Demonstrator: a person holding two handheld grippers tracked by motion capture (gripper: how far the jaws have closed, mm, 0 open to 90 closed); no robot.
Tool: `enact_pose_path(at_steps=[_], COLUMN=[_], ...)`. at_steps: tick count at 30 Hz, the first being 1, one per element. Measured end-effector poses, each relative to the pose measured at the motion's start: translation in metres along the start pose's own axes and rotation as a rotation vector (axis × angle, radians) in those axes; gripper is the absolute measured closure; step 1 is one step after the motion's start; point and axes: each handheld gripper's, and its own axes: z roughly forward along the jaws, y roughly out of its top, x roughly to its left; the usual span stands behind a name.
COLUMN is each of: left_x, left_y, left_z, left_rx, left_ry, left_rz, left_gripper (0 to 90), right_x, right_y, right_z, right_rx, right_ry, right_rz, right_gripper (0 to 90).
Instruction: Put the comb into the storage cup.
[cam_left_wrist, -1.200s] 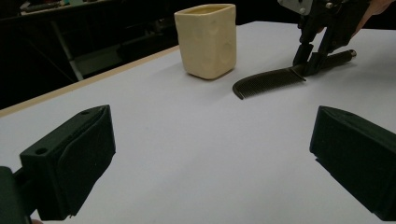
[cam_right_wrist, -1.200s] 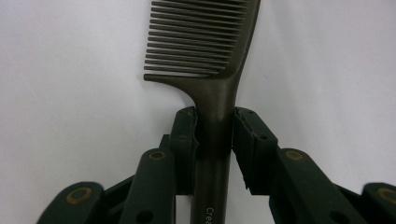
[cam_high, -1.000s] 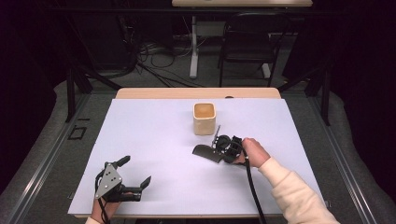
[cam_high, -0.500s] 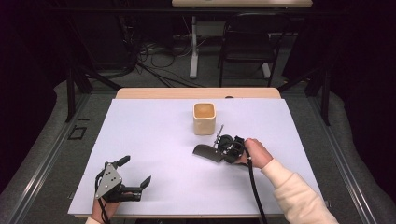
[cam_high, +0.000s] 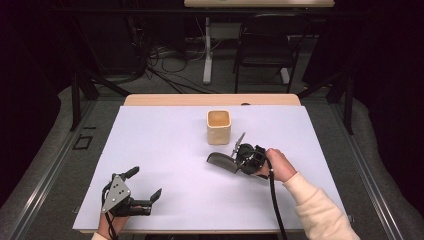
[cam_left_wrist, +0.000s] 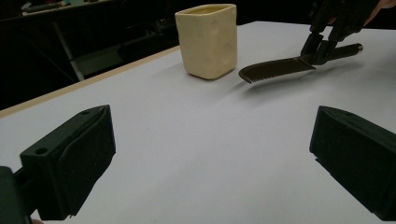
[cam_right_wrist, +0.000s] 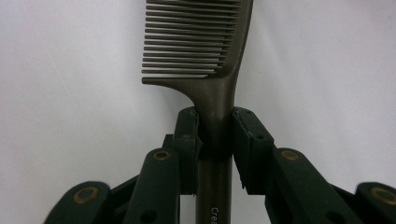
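Observation:
A dark brown comb (cam_high: 222, 161) hangs just above the white table, its handle clamped in my right gripper (cam_high: 239, 161). In the right gripper view the two pads (cam_right_wrist: 188, 135) press the comb (cam_right_wrist: 205, 46) handle from both sides, teeth pointing away. A cream square cup (cam_high: 219, 126) stands upright just behind the comb. My left gripper (cam_high: 146, 184) rests near the table's front left, open, with bare table between its pads (cam_left_wrist: 77, 154). The left gripper view has the cup (cam_left_wrist: 208, 38) and the held comb (cam_left_wrist: 280, 68) beyond.
The white sheet (cam_high: 165, 145) covers the table, with a wooden edge (cam_high: 210, 100) along the back. A black chair (cam_high: 265, 45) and cables lie on the floor behind. The cable (cam_high: 275, 205) trails from my right gripper toward the front edge.
The right gripper and the comb have shifted only slightly. The left gripper has stayed in place.

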Motion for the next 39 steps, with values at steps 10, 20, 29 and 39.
enact_pose_path(at_steps=[10,20,29,39], left_x=[0.0,0.0,0.0,0.001], left_y=[0.0,0.0,-0.001,-0.001], left_z=[0.0,0.0,0.001,0.001], left_rx=[-0.001,-0.005,0.004,0.004], left_ry=[0.002,0.002,0.002,0.002], left_rz=[0.0,-0.004,-0.003,0.002], left_gripper=[0.2,0.2,0.2,0.2], right_x=[-0.002,-0.002,-0.004,-0.005], right_y=[-0.008,-0.02,-0.027,-0.031], right_z=[-0.007,-0.012,-0.019,-0.024], right_rx=[-0.058,-0.11,-0.155,-0.184], right_ry=[0.013,0.021,0.025,0.034], right_rz=[0.028,0.062,0.075,0.089], right_gripper=[72.2,72.2,72.2,72.2])
